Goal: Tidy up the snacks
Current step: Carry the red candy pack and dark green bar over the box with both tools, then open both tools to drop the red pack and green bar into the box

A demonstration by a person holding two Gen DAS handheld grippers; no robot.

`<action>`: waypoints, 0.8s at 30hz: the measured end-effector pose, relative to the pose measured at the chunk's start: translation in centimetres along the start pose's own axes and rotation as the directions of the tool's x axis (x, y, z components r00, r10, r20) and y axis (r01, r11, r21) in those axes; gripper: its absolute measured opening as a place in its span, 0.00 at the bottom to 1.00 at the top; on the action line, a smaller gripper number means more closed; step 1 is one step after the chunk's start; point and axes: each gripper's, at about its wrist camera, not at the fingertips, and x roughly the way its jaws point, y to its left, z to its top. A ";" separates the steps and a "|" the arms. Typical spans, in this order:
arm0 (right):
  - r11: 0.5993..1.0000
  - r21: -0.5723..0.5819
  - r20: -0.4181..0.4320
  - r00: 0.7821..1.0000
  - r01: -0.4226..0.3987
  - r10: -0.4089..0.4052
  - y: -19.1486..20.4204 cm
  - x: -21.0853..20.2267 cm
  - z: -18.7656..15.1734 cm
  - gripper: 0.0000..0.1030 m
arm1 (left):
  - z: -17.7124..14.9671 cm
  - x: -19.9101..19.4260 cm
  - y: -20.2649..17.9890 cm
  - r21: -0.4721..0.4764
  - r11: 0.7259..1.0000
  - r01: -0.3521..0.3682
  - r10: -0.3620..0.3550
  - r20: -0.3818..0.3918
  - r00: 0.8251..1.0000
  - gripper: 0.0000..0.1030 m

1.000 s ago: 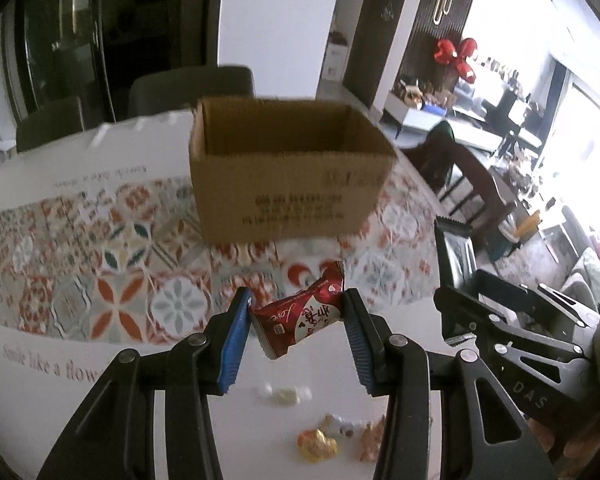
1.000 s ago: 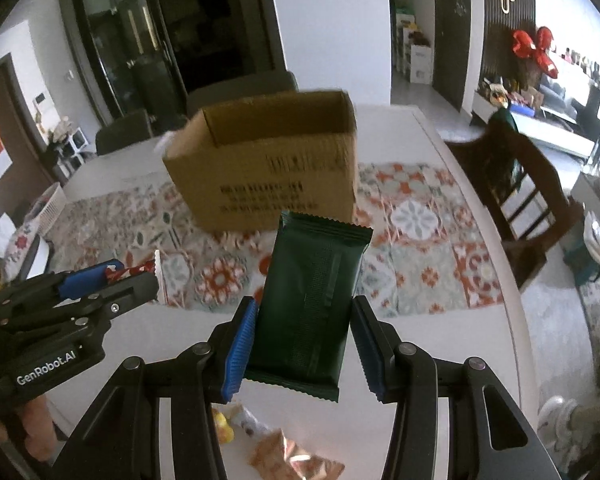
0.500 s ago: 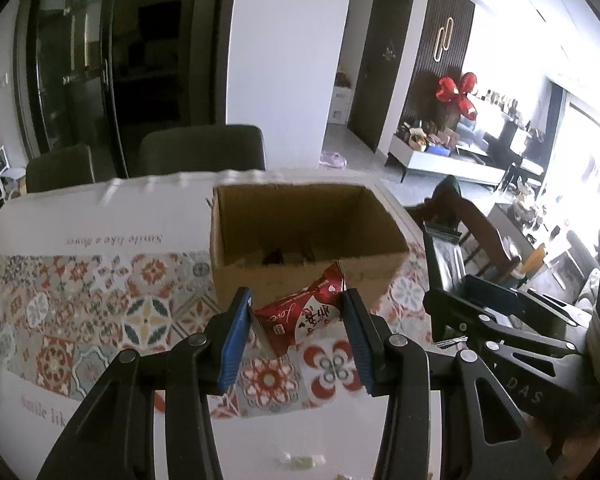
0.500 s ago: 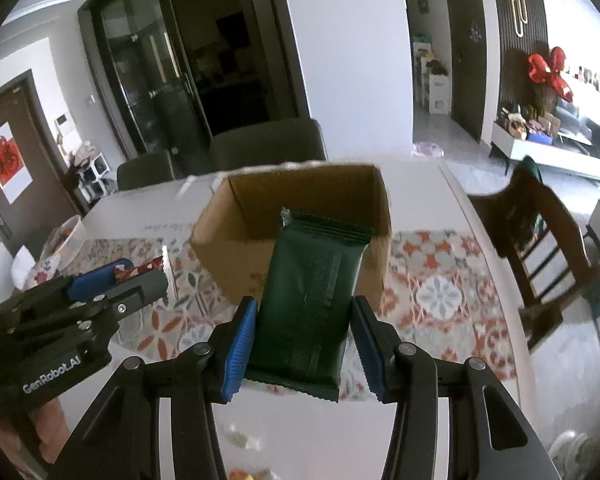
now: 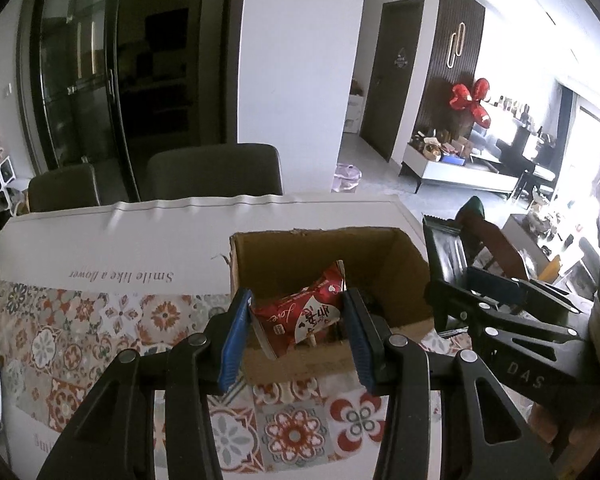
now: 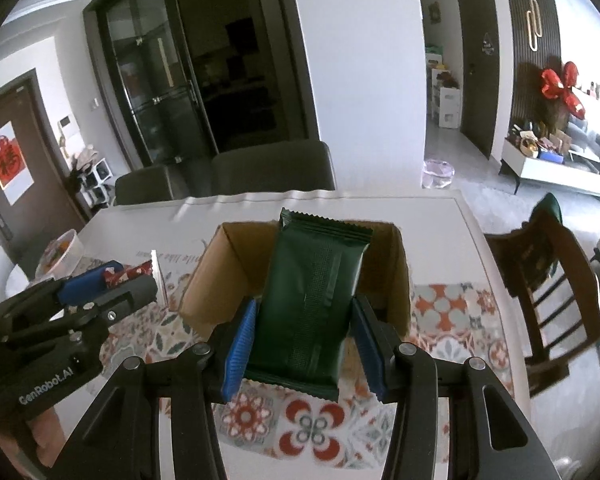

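We carry two snacks at once; our left gripper (image 5: 298, 318) has its blue pads partly closed on a red foil snack packet (image 5: 304, 314), pinched across its ends, and our right gripper (image 6: 304, 330) is partly closed on a dark green wrapped bar (image 6: 312, 300), clamped by its long edges near the lower half; both packets hang in front of the open cardboard box (image 5: 320, 256), which sits at twelve o'clock of each gripper, the red one at its near rim and the green one rising across the opening toward the far wall. We judge the red packet light, puffy and crinkly, likely to slide on its glossy film, so a hold across the sealed ends suits it; the green bar looks flat, stiffer and also slick, and holding it low leaves the top free to tip, though it seems light enough not to matter; neither looks fragile beyond crushing. Some dark items already lie in the box, too dim to name. The box stands on a white table (image 5: 172, 232) under a patterned tile-print mat (image 5: 100, 320); dark upholstered chairs (image 5: 214, 176) stand at twelve o'clock beyond the table, a wooden chair (image 6: 548, 280) at three o'clock, glass doors and a bright living area behind.
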 end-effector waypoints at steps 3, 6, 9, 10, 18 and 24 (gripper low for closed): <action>1.000 0.001 -0.019 1.000 -0.009 0.009 -0.3 1.5 0.8 0.48 | 0.7 1.6 0.2 0.000 1.000 -0.002 0.002 -0.012 1.000 0.44; 1.000 0.002 -0.037 0.999 -0.011 0.011 -0.8 3.3 1.6 0.48 | 1.3 3.2 0.4 0.001 1.000 -0.003 0.003 -0.026 1.000 0.44; 1.000 0.012 -0.064 0.998 -0.014 0.015 -1.3 5.2 2.2 0.48 | 1.6 4.8 0.7 -0.004 1.000 0.003 -0.003 -0.046 0.999 0.44; 1.000 0.014 -0.073 0.997 -0.014 0.015 -1.4 5.6 2.2 0.48 | 1.7 5.4 0.7 -0.003 1.000 0.001 -0.001 -0.054 0.999 0.44; 1.000 0.022 -0.135 0.991 0.012 -0.009 -2.6 9.1 1.8 0.48 | 1.6 9.6 0.5 0.016 1.000 0.012 -0.010 -0.116 0.993 0.50; 0.998 0.013 -0.134 0.989 0.059 -0.057 -3.2 9.3 1.6 0.59 | 1.4 9.6 0.8 0.013 1.000 -0.005 0.007 -0.109 0.994 0.61</action>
